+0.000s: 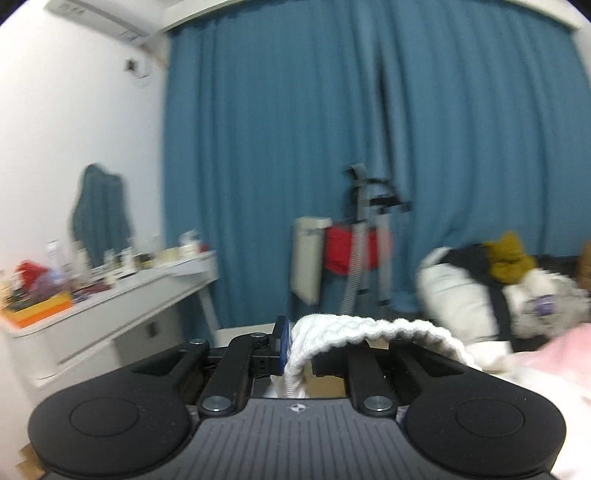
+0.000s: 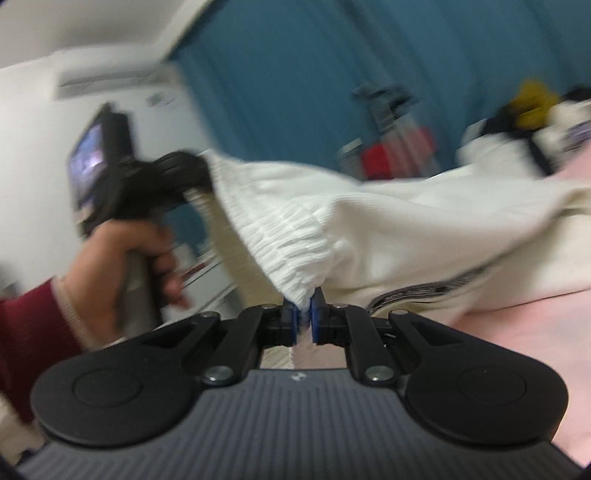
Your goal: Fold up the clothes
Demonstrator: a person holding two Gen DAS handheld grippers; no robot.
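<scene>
While both grippers clamp waistband, white garment stretches sideways.

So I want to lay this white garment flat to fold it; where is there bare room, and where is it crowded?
The pink surface below the white garment looks bare near the right gripper. Crowded: the white desk, covered with bottles and boxes, and the pile of clothes by the blue curtain.

We are in a home bedroom. Full-length blue curtains fill the middle of the frame, a wall air conditioner sits at upper left, and a white dressing table crowded with small bottles stands at left. Pillows and soft toys lie heaped at right.
</scene>
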